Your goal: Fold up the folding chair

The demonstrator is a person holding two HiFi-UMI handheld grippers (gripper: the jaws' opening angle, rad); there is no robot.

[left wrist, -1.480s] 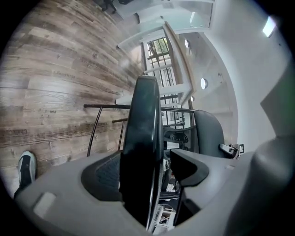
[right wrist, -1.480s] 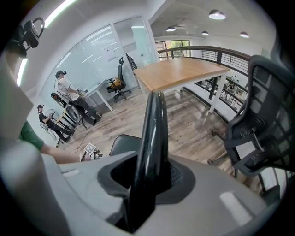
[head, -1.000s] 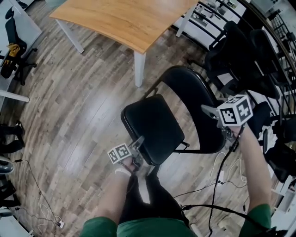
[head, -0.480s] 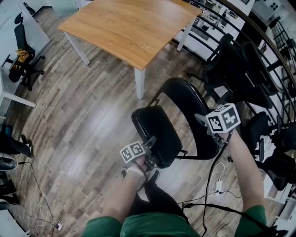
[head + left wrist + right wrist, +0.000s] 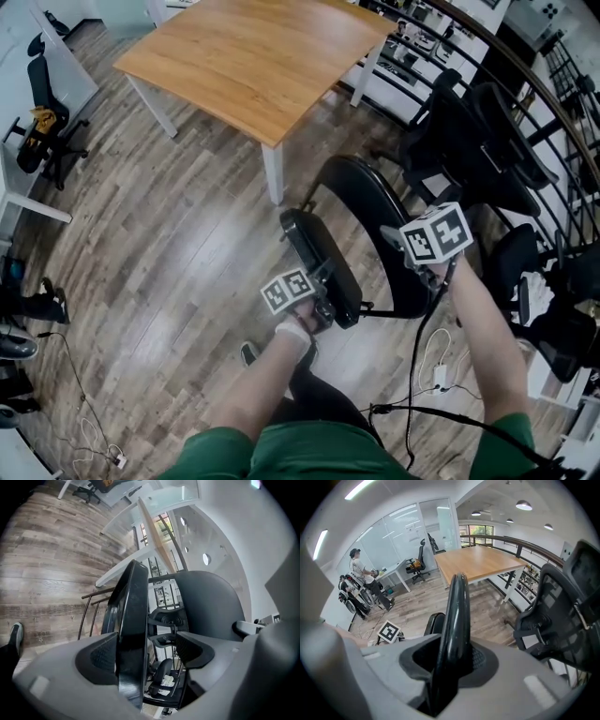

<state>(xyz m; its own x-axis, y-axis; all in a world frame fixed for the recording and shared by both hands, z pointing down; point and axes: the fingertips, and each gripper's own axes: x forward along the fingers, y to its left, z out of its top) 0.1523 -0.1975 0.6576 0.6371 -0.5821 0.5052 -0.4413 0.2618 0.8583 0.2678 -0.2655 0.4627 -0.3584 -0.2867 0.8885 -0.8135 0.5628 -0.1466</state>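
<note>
Folding looks half done: seat point(image 5: 319, 264) tips steeply toward backrest point(image 5: 373, 204) at 2 o'clock, right gripper point(image 5: 452, 662) clamps that backrest's rim, and left gripper point(image 5: 149, 651) has jaws just opening wide, seat edge loose between them.

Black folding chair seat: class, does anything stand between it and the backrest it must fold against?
Nothing visible does. The black padded seat is tipped up beside the black curved backrest, and the gap between them looks clear in the head view.
</note>
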